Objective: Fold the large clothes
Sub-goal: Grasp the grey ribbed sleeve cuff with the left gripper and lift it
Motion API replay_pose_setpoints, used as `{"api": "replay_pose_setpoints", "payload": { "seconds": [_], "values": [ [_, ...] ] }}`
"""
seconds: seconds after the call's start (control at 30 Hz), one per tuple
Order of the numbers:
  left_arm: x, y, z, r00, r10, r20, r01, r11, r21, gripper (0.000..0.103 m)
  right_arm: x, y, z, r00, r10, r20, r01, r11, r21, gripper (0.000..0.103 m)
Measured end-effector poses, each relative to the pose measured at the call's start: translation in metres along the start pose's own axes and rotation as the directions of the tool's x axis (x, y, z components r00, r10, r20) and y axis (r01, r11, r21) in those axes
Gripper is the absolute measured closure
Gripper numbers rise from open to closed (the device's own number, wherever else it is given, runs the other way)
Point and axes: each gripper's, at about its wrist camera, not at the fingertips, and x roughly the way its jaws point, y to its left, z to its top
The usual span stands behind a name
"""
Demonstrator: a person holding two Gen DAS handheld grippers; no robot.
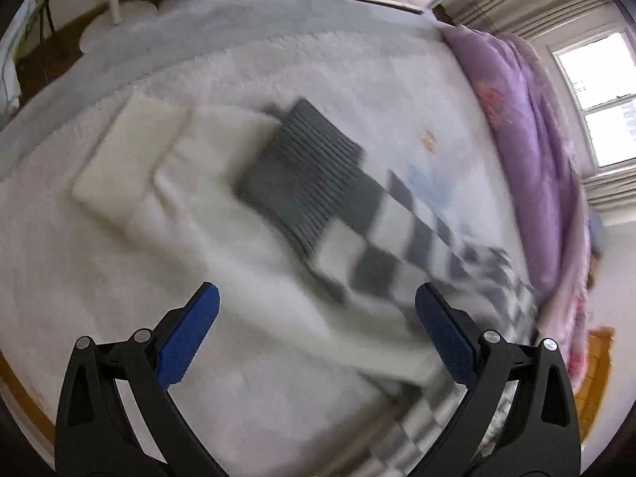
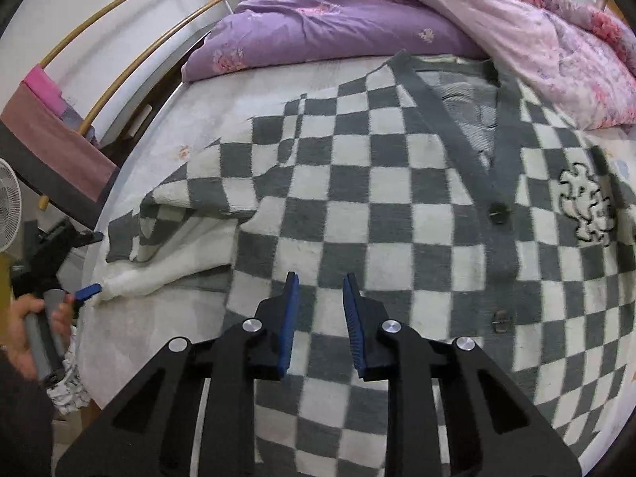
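Observation:
A grey-and-white checkered cardigan [image 2: 397,206] lies face up and buttoned on the bed, with a white figure patch on its chest. Its one sleeve [image 2: 187,202] is bent inward at the left, showing white lining down to the cuff [image 2: 127,284]. My right gripper [image 2: 321,278] hovers over the cardigan's lower front. Its jaws stand narrowly apart with nothing between them. A hand [image 2: 24,330] holds my left gripper at the bed's left edge, one blue fingertip [image 2: 89,290] beside the cuff. In the blurred left wrist view, the left gripper [image 1: 317,292] is wide open above white fabric and the checkered cloth [image 1: 401,222].
A purple quilt [image 2: 338,28] is heaped along the far side of the bed, with a pink floral cover [image 2: 536,39] beside it. A cream folded piece [image 1: 127,159] and a grey ribbed piece [image 1: 302,171] lie on the white fleece bedcover [image 1: 278,59]. A fan [image 2: 8,206] stands off the bed's left edge.

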Motion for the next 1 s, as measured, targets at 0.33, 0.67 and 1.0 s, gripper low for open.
{"api": "replay_pose_setpoints", "payload": {
  "seconds": [0.33, 0.67, 1.0],
  "values": [
    [0.051, -0.002, 0.032, 0.997, 0.082, -0.003, -0.082, 0.995, 0.050, 0.039, 0.067, 0.009, 0.037, 0.995, 0.082, -0.050, -0.080, 0.996, 0.043, 0.080],
    [-0.016, -0.022, 0.036, 0.990, -0.008, 0.143, -0.012, 0.990, 0.138, 0.093, 0.124, 0.022, 0.085, 0.981, 0.181, -0.069, -0.178, 0.983, 0.054, 0.091],
    [-0.157, -0.178, -0.003, 0.882, -0.315, 0.350, 0.121, 0.870, 0.478, 0.093, 0.202, 0.009, 0.089, 0.936, 0.227, -0.271, -0.201, 0.972, 0.121, 0.103]
  ]
}}
